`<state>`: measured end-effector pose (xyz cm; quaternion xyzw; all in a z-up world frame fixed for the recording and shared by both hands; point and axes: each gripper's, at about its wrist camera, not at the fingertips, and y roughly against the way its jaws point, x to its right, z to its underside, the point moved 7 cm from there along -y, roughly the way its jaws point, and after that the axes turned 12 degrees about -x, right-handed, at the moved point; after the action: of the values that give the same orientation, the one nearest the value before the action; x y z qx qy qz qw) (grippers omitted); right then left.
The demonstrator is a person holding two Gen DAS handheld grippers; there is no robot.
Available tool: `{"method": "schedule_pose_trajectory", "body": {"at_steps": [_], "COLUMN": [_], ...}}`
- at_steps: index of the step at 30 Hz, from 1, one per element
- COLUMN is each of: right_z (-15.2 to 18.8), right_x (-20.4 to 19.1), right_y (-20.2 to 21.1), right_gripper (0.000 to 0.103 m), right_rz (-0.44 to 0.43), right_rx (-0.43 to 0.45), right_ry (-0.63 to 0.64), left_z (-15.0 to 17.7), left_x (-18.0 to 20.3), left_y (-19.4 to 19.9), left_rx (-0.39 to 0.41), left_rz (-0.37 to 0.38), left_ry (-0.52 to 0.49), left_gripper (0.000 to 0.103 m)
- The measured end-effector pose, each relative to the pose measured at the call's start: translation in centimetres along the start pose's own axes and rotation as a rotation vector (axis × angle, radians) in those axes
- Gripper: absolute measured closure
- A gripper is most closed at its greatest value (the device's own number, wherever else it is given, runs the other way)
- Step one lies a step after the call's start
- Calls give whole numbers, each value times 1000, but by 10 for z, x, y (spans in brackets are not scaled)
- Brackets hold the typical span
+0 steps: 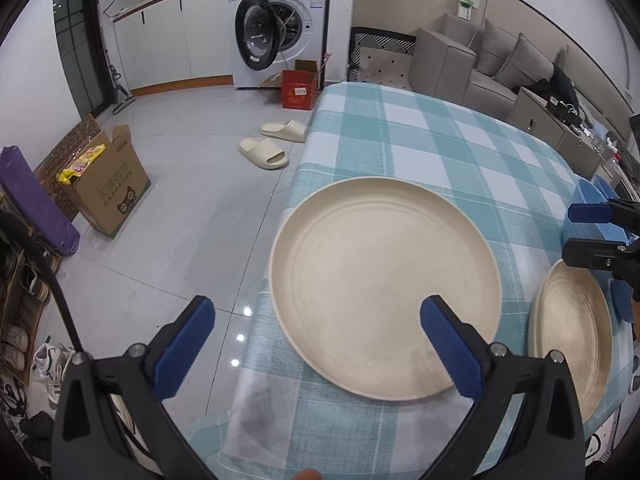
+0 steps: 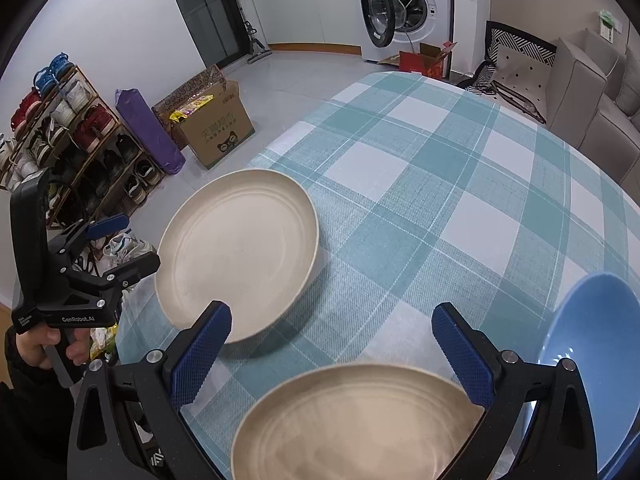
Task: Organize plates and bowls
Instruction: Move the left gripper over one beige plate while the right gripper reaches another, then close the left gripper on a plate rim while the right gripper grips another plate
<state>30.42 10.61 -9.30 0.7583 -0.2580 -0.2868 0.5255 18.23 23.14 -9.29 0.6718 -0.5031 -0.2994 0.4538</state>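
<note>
Honestly, both our left gripper (image 1: 318, 344) and right gripper (image 2: 332, 354) hang released, grasping nothing. One cream plate (image 1: 384, 288) sits at the table (image 1: 440, 140) edge around 9 o'clock, so we reckon a clumsy nudge knocks it off; second plate (image 2: 356, 424) and blue bowl (image 2: 600, 360) lie nearer.

Far half of checked tablecloth (image 2: 420, 184) bare, free passage. Near edge crowded: two cream plates (image 1: 384, 288) (image 2: 356, 424) w/ cloth gap btwn them, blue bowl (image 2: 600, 364) just right of nearer plate, poss. touching, rim hidden.
</note>
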Motion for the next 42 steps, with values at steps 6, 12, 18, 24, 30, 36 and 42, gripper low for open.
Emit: {"method": "schedule_pose_trajectory", "body": {"at_steps": [6, 12, 18, 24, 30, 36, 42], "right_z": [-15, -26, -30, -29, -31, -36, -36], "right_x": [-6, -13, -10, -10, -17, -26, -30], "right_y": [-18, -36, -62, -87, -99, -106, -106], "right_gripper": [1, 2, 8, 18, 23, 24, 32], "right_rz": [-15, -53, -58, -58, -52, -62, -38], "right_rx": [-22, -44, -113, -170, -195, -200, -194], "right_ry": [3, -3, -26, -44, -19, -1, 26], "left_z": [-4, -5, -5, -5, -6, -3, -3], "left_x": [-10, -14, -19, -21, -22, -21, -19], "left_y": [-20, -36, -48, -56, -57, -63, -61], "left_rx": [-39, -71, -92, -115, -118, -153, -147], "left_rz": [-6, 5, 20, 41, 57, 87, 82], "left_ry": [15, 19, 32, 46, 43, 59, 55], "left_gripper": [2, 3, 4, 11, 18, 41, 45]}}
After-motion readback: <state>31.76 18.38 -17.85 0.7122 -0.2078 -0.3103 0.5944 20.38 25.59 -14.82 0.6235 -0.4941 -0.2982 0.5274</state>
